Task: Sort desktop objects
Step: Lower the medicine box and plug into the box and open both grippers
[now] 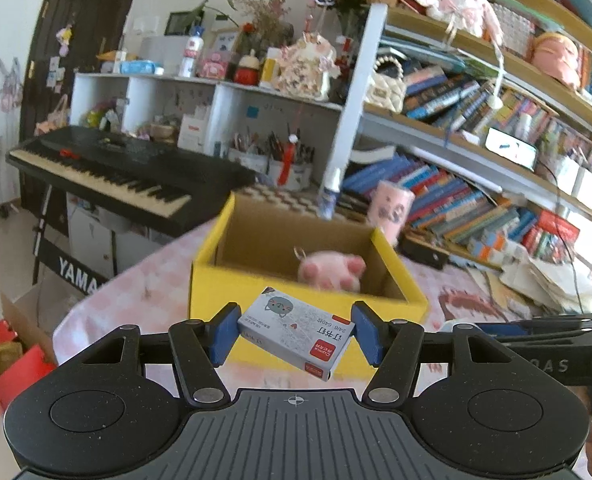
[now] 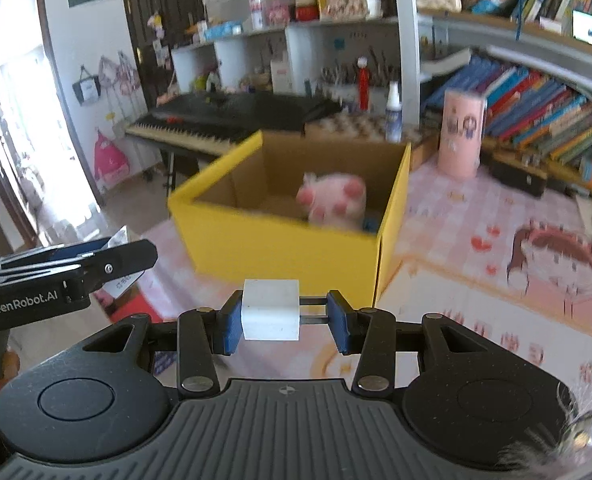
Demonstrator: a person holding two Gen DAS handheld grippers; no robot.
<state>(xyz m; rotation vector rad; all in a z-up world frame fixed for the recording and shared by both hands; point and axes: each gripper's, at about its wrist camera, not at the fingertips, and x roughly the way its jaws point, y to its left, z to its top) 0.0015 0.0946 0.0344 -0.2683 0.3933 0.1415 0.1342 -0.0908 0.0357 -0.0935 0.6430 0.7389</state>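
My left gripper [image 1: 296, 334] is clamped on one small box of staples [image 1: 296, 332], its two blue pads [image 1: 223, 334] pressing the box's ends, the box tilted and lifted above the table. My right gripper [image 2: 283, 320] pinches one white cube [image 2: 271, 310], which sits against the left pad with two thin prongs reaching to the right one. Just ahead of both stands one yellow cardboard box [image 1: 215, 280], open on top, on the pink patterned tablecloth [image 2: 476, 240]. Inside it lies one pink plush toy [image 1: 332, 270]. Behind the box stand one pink cup [image 2: 462, 136] and one small spray bottle [image 2: 393, 114]; one black keyboard [image 1: 107, 172] stands beyond the table's left edge.
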